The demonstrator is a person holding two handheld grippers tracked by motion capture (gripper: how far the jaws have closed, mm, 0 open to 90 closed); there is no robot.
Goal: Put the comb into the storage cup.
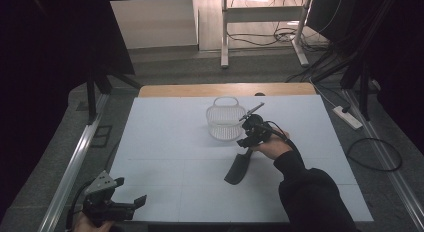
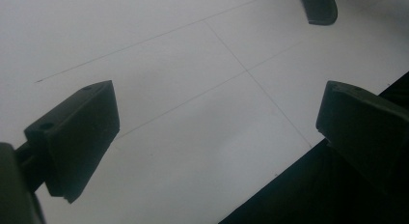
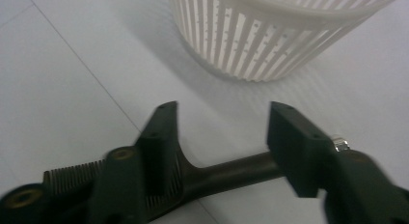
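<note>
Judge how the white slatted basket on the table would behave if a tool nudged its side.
The white slatted basket looks like thin plastic with open slats, so it is probably light and would slide on the smooth white table. Standing upright on a narrower base, it might tip if pushed near the rim.

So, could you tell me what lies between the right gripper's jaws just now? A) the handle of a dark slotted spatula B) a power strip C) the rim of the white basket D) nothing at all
A: in the right gripper view the dark spatula's handle crosses between the jaws of the right gripper, short of the white basket.
</note>
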